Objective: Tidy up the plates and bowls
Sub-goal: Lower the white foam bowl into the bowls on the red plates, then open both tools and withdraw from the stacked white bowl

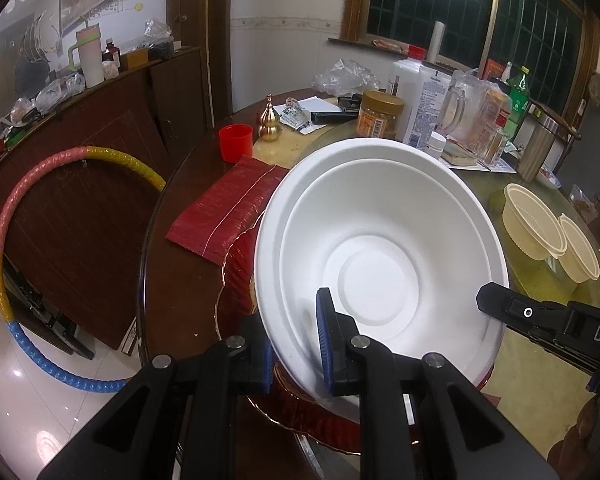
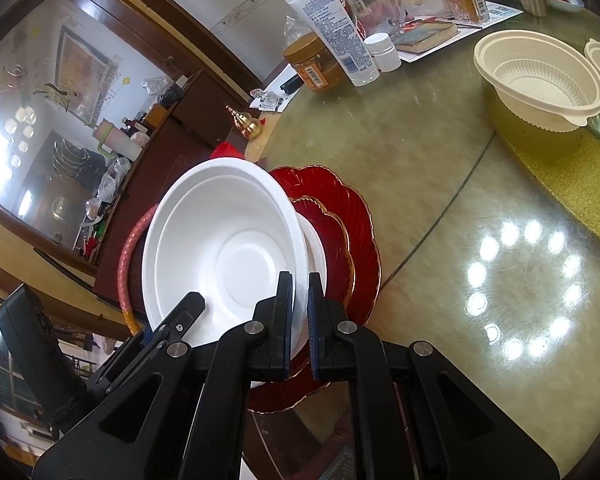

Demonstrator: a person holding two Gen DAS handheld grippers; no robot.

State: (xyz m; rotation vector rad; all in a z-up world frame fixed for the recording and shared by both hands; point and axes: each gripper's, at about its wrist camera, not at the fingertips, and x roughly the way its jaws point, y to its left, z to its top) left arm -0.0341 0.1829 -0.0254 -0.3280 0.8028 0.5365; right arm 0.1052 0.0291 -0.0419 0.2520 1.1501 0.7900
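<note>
A white foam bowl (image 1: 380, 232) is held tilted over stacked red gold-rimmed plates (image 1: 240, 272). My left gripper (image 1: 294, 344) is shut on the bowl's near rim, one pad inside and one outside. My right gripper (image 2: 300, 320) is shut on the opposite rim of the bowl (image 2: 228, 240); its finger shows in the left wrist view (image 1: 500, 304). A second white piece sits under the bowl on the red plates (image 2: 340, 232). Two cream plastic bowls (image 1: 532, 220) stand on the table at the right; they also show in the right wrist view (image 2: 540, 80).
The round glass-topped table (image 2: 440, 200) holds a red cup (image 1: 236, 142), a red packet (image 1: 228, 208), a brass gourd (image 1: 270, 120), a jar (image 1: 380, 114), a lotion tube (image 2: 336, 32), a glass pitcher and bottles at the back. A hula hoop (image 1: 4, 232) leans on the cabinet at the left.
</note>
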